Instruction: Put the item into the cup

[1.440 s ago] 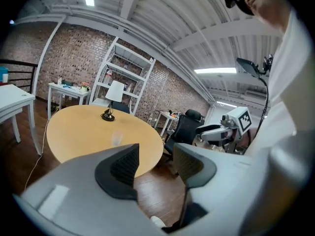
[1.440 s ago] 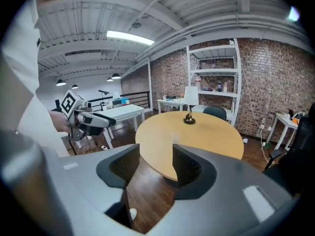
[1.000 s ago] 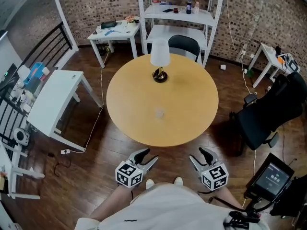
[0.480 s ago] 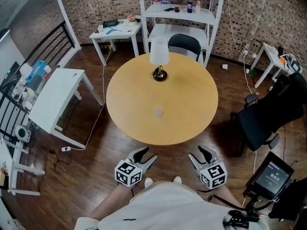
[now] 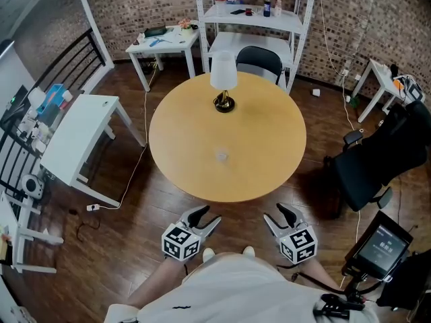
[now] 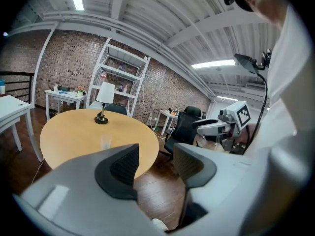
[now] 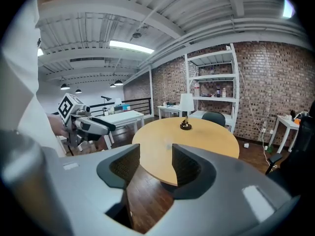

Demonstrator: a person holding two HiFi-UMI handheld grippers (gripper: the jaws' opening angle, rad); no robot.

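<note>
A small clear cup (image 5: 221,156) stands near the middle of the round wooden table (image 5: 269,147); it also shows in the left gripper view (image 6: 105,141). Both grippers hang over the floor in front of the table's near edge, close to the person's body. My left gripper (image 5: 207,219) is open with nothing between its pads (image 6: 123,165). My right gripper (image 5: 276,215) is open too, and only floor and the table edge show between its pads (image 7: 186,166). I see no loose item in either gripper.
A table lamp (image 5: 223,86) stands at the far side of the round table. A black office chair (image 5: 377,160) is to the right and a white desk (image 5: 74,140) to the left. A white shelf unit (image 5: 252,19) and a dark chair (image 5: 259,62) stand behind.
Almost nothing: both grippers stay in front of the table's near edge, and the right one has crept slightly up and left.
</note>
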